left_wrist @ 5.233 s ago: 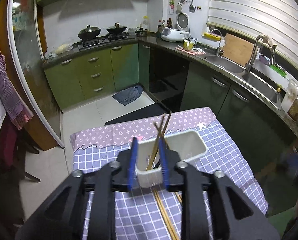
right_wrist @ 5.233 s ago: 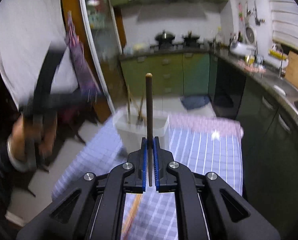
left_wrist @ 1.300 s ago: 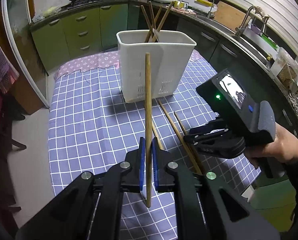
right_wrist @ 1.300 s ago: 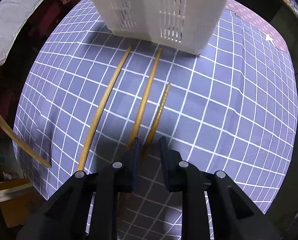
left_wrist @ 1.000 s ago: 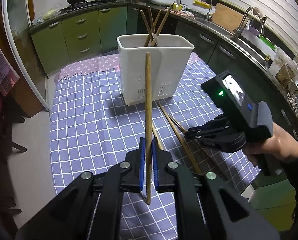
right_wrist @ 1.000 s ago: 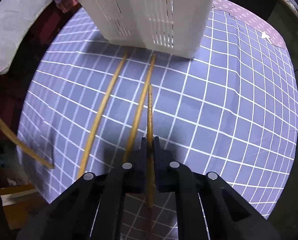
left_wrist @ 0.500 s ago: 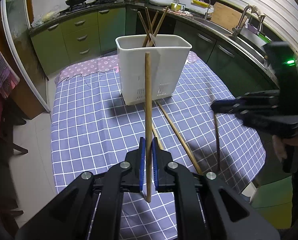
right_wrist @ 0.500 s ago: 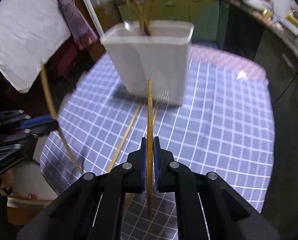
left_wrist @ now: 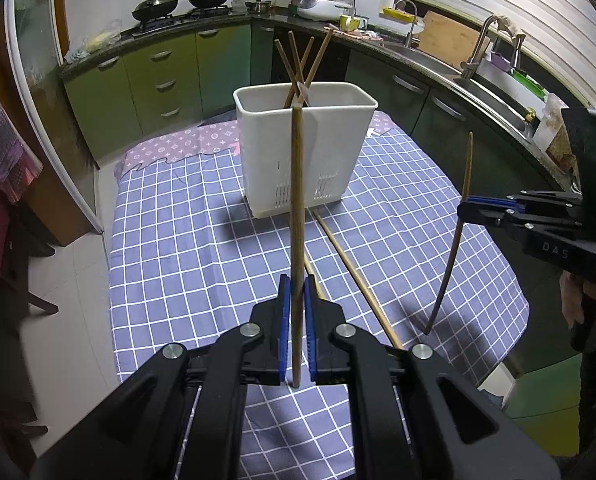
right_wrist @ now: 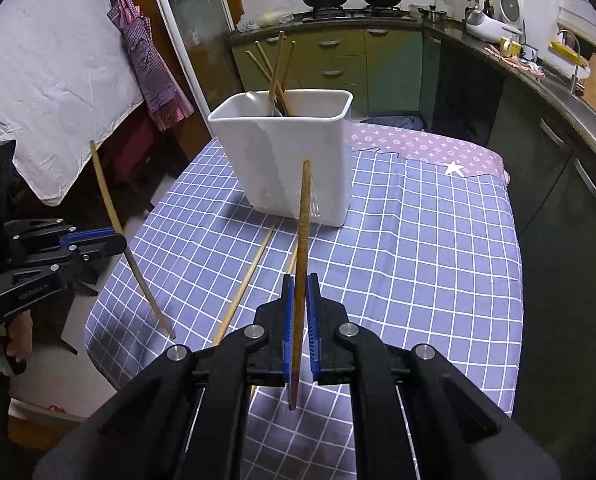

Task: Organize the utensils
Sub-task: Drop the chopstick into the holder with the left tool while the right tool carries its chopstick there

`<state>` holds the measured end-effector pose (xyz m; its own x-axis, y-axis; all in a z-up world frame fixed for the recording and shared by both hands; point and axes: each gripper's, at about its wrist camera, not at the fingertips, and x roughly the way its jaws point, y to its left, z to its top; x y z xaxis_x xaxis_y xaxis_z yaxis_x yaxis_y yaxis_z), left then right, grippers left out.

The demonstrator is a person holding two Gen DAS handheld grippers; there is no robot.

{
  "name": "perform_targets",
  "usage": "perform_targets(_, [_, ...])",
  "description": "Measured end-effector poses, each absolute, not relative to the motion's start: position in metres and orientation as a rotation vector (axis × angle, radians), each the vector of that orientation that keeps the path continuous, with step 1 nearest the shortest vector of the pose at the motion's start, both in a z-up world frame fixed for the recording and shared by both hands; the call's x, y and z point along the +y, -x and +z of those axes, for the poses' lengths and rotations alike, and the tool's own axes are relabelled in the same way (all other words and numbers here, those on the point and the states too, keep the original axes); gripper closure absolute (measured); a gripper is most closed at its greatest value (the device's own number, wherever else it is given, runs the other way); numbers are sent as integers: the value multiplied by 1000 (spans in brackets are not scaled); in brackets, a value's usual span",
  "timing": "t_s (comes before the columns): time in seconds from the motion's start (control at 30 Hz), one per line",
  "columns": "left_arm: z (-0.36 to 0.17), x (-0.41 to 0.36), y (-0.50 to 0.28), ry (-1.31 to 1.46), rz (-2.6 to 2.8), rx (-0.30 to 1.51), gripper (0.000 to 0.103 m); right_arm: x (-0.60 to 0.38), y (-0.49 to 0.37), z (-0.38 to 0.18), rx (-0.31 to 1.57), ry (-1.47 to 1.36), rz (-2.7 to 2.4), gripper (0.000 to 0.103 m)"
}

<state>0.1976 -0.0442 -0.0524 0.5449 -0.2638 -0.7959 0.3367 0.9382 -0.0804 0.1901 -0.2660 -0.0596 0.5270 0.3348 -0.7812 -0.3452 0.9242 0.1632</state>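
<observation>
The left claw [left_wrist: 297, 300] was closed on a wooden chopstick [left_wrist: 297, 216], clamped between its blue pads and standing nearly upright above the counter [left_wrist: 186, 240], which carried a blue-and-white checked cloth. In the right wrist view this same claw appeared at the left edge, off the counter's side, with its chopstick slanting down towards the cloth's near corner.

The right claw [right_wrist: 300, 312] was likewise closed on a second chopstick [right_wrist: 303, 240], gripped near its lower end, the upper tip rising in front of the white utensil bin [right_wrist: 298, 160]. In the left wrist view this claw stood at the right, above the counter's right edge, its chopstick hanging clear of the cloth. A hand [left_wrist: 574, 300] gripped its handle.

The white utensil bin stood upright towards the far middle of the counter. Several chopsticks [left_wrist: 302, 64] leaned crossed inside it, tips projecting above the rim.

Two loose chopsticks [left_wrist: 350, 264] lay flat on the cloth, running from the bin's base towards the near edge, between the two claws. One lay partly hidden behind the left claw's held stick.
</observation>
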Motion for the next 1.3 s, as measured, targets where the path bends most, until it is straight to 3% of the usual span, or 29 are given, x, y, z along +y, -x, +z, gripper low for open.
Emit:
perform_targets(0.8, [-33, -51, -206, -85, -374, 921, 96, -264, -186, -49, 889, 8, 424, 96])
perform_targets(1.03, [12, -55, -224, -85, -369, 872, 96, -266, -187, -34, 849, -1, 434, 96])
perform_targets(1.3, [99, -58, -258, -66, -334, 732, 96, -270, -197, -33, 843, -13, 459, 96])
